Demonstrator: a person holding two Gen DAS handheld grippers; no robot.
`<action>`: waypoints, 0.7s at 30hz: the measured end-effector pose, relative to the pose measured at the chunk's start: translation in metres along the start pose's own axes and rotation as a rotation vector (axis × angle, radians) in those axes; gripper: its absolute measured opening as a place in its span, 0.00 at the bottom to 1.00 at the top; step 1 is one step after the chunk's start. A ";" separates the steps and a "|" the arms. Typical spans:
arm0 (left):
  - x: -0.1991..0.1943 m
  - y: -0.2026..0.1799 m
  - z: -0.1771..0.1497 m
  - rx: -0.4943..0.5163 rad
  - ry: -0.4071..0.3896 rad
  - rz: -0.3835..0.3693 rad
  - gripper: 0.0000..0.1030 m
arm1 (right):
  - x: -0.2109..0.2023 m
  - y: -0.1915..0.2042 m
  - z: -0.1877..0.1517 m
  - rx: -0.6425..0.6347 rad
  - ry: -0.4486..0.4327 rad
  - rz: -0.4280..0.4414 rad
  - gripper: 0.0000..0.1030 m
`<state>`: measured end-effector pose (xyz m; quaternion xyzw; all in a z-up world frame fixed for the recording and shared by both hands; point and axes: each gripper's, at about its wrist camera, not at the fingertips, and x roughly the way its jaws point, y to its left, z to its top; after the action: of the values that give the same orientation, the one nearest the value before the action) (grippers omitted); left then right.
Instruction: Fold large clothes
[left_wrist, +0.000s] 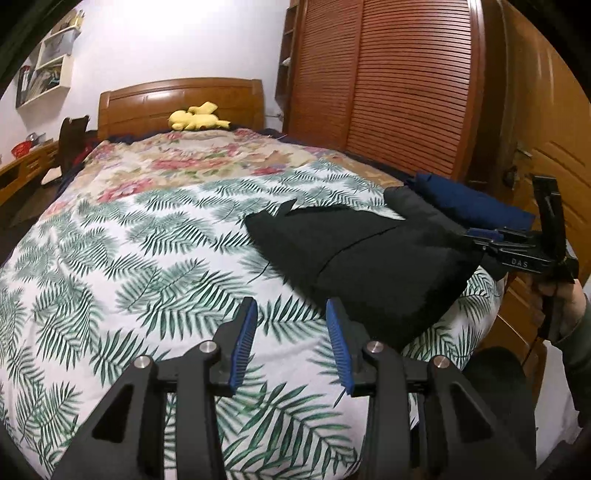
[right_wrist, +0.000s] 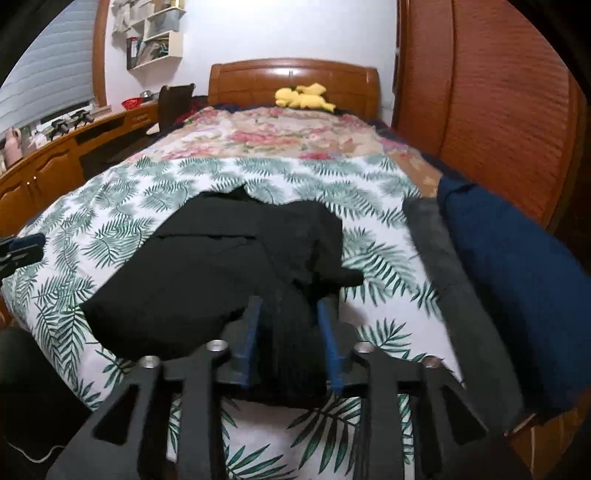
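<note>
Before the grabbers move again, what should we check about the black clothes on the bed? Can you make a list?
1. Left gripper empty, jaws apart over the leaf sheet: ok.
2. Right gripper let go: black garment sits between its jaws; pads pressing or not: cannot tell.
3. Black garment folded neatly: not ok, bunched near the right gripper.
4. Black garment fully on the bed: ok.
5. Navy garment and grey garment lie apart from it: ok.
</note>
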<state>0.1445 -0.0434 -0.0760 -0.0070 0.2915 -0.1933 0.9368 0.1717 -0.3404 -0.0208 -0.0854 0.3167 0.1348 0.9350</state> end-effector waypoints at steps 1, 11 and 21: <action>0.001 -0.001 0.001 0.002 -0.001 -0.004 0.36 | -0.002 0.004 0.002 -0.011 -0.008 -0.002 0.36; 0.021 -0.008 0.015 0.035 -0.004 -0.045 0.36 | 0.027 0.041 0.003 -0.050 0.062 0.086 0.39; 0.056 -0.007 0.035 0.073 0.012 -0.104 0.37 | 0.034 0.025 -0.025 0.014 0.129 0.032 0.40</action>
<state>0.2036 -0.0736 -0.0766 0.0131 0.2890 -0.2522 0.9234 0.1757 -0.3166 -0.0630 -0.0821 0.3786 0.1418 0.9109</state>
